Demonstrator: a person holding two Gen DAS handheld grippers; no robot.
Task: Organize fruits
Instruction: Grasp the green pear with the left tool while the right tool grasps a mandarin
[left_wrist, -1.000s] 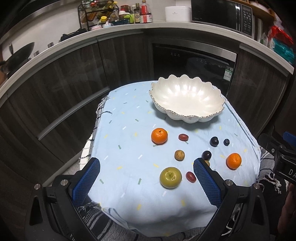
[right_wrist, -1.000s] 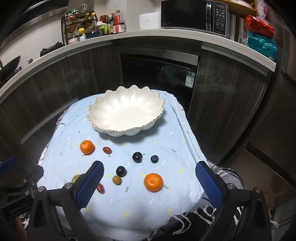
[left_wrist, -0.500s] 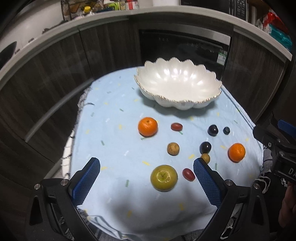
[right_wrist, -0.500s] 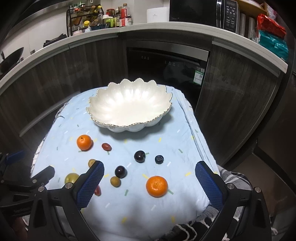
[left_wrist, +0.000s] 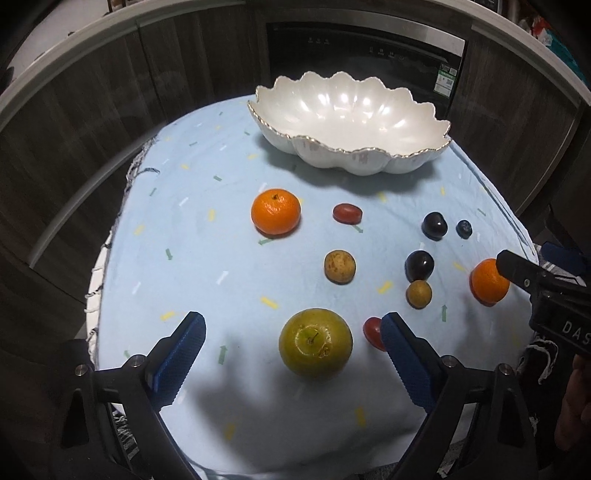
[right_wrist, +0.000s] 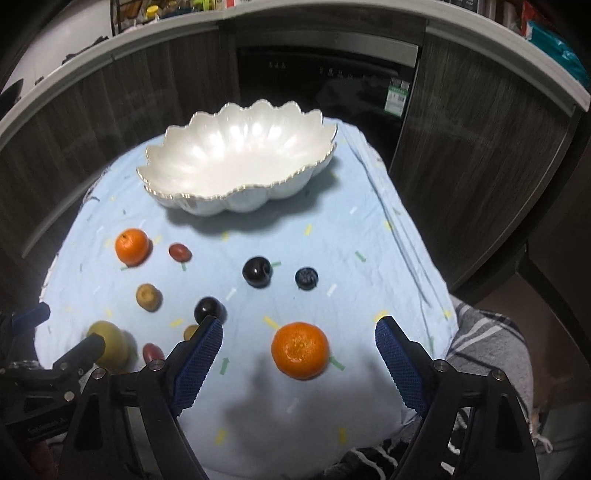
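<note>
A green apple (left_wrist: 315, 341) lies between the blue pads of my left gripper (left_wrist: 293, 330), whose jaws are closing but stand clear of it. A tangerine (right_wrist: 300, 350) sits between the pads of my right gripper (right_wrist: 298, 334), also closing and not touching. A white scalloped bowl (left_wrist: 369, 153) (right_wrist: 207, 197) stands empty at the back of the light blue cloth (left_wrist: 207, 258). A second tangerine (left_wrist: 275, 212), a red date (left_wrist: 347, 213), dark plums (left_wrist: 434, 226), a blueberry (left_wrist: 464, 228) and brown longans (left_wrist: 340, 266) are scattered in front of the bowl.
Dark cabinet fronts (left_wrist: 92, 122) and an oven door (left_wrist: 365, 51) curve behind the small table. A striped blanket (right_wrist: 487, 343) hangs at the right edge. The other tool (left_wrist: 546, 291) reaches in from the right of the left wrist view.
Both grippers have sunk toward the cloth and tipped downward, so the fruits look larger. Both pairs of jaws have narrowed, around the apple and the tangerine.
</note>
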